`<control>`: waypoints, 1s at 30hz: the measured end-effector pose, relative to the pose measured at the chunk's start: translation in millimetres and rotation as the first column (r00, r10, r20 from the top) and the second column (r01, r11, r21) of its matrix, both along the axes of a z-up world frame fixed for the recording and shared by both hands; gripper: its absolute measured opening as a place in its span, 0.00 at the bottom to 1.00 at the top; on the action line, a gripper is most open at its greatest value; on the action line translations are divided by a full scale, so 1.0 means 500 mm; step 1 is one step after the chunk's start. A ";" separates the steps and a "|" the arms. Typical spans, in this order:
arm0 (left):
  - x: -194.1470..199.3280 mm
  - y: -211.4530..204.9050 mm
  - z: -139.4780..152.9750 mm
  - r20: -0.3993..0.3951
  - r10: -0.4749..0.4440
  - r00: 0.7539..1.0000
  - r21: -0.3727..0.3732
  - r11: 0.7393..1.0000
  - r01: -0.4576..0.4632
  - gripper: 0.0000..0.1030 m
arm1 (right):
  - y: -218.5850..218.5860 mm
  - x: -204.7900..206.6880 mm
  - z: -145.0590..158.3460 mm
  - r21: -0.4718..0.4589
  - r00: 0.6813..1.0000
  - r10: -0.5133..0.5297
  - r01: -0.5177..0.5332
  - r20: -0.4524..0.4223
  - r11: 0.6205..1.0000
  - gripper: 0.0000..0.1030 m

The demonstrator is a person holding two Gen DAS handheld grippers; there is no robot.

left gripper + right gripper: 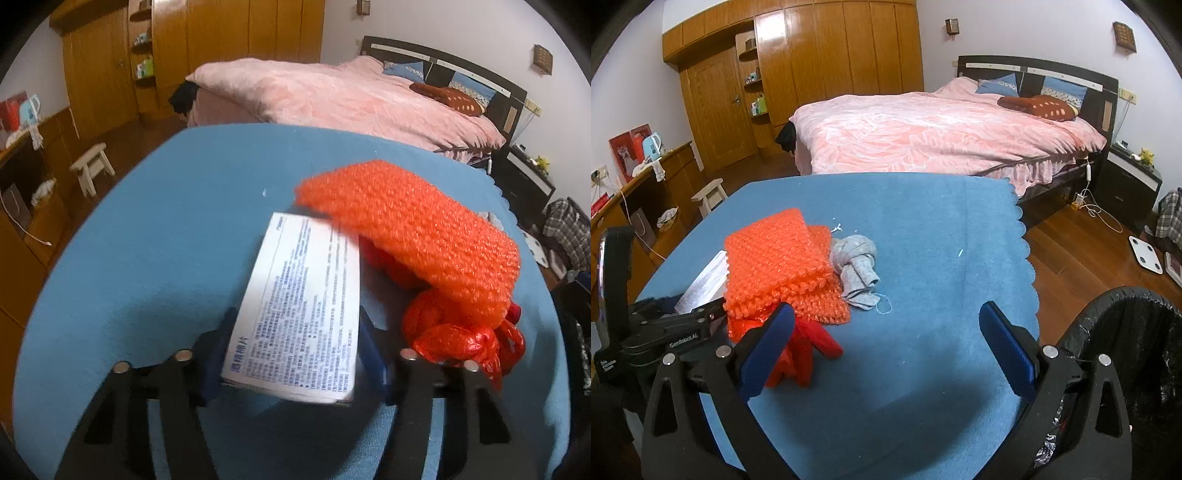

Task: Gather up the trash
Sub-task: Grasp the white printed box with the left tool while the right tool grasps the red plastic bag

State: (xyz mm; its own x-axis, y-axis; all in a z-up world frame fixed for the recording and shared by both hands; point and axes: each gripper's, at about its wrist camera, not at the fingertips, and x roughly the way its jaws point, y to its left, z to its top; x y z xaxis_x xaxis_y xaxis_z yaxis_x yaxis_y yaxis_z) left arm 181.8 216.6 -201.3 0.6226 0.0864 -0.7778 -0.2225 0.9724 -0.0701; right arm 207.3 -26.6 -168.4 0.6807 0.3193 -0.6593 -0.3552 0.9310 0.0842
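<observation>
**Left gripper has the white box; right gripper waits open by the bin**

Your left gripper (295,354) is clamped on the white box (299,314), its blue pads pressing the box's two long sides near the end closest to you. The printed face is turned up and the far end tilts away over the blue cloth (147,258). Gripping by the narrow sides makes sense: the box is stiff there and will not fold.

Use the orange bubble wrap (779,273) as your landmark. The box sits just left of it, and the wrap's near edge overlaps the box's far right corner, so the two probably touch. Below the wrap, toward you, lies the crumpled red plastic bag (461,336), partly tucked under it. On the wrap's right side the knotted grey rag (857,266) rests against it, with a loop of thread just past the rag.

Your right gripper (890,347) hangs with its fingers wide apart and nothing between them, over bare cloth to the right of the wrap. That leaves it free for the next piece. The black-lined bin (1126,332) stands off the cloth's right edge, well apart from the wrap.

To my eye the box is mid-pickup. Watch that the wrap does not drag along as the box comes away.
</observation>
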 end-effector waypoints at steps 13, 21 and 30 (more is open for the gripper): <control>-0.104 0.046 0.030 0.049 0.091 0.995 0.059 0.994 -0.094 0.57 | 0.069 -0.045 -0.013 0.034 0.997 0.069 -0.068 -0.017 0.997 0.94; -0.119 0.060 0.045 0.088 0.096 0.991 0.049 0.994 -0.101 0.56 | 0.135 -0.063 -0.033 0.014 0.986 0.158 -0.158 -0.048 0.987 0.67; -0.126 0.064 0.051 0.102 0.103 0.989 0.036 0.994 -0.107 0.56 | 0.161 -0.049 -0.070 0.006 0.966 0.210 -0.211 -0.149 0.977 0.22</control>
